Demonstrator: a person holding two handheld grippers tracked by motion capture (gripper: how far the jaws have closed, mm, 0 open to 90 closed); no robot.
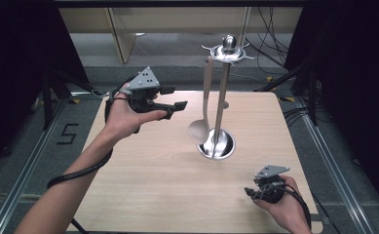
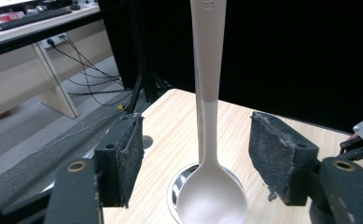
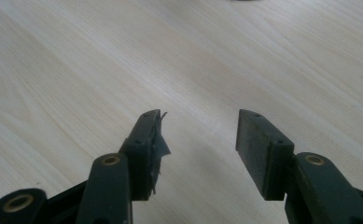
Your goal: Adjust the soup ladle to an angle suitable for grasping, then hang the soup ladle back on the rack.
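The left gripper [image 1: 173, 97] is hovering above the worktop [image 1: 167, 180] with its fingers [image 2: 121, 158] standing wide apart and gripping nothing. In the left gripper view the pale ladle [image 2: 207, 116] is hanging straight ahead, beyond the finger tips and centred in the gap between them, touching neither pad. The ladle is hanging bowl-down from a hook at the top of the metal utensil stand [image 1: 223, 97], with its bowl just above the stand's round base [image 1: 224, 146], which is showing behind and below the bowl between the fingers. The right gripper [image 1: 249, 191] is resting low near the worktop's front corner, well apart from the stand. Its fingers [image 3: 146, 140] are also spread apart, pointing across bare wood grain with nothing between them.
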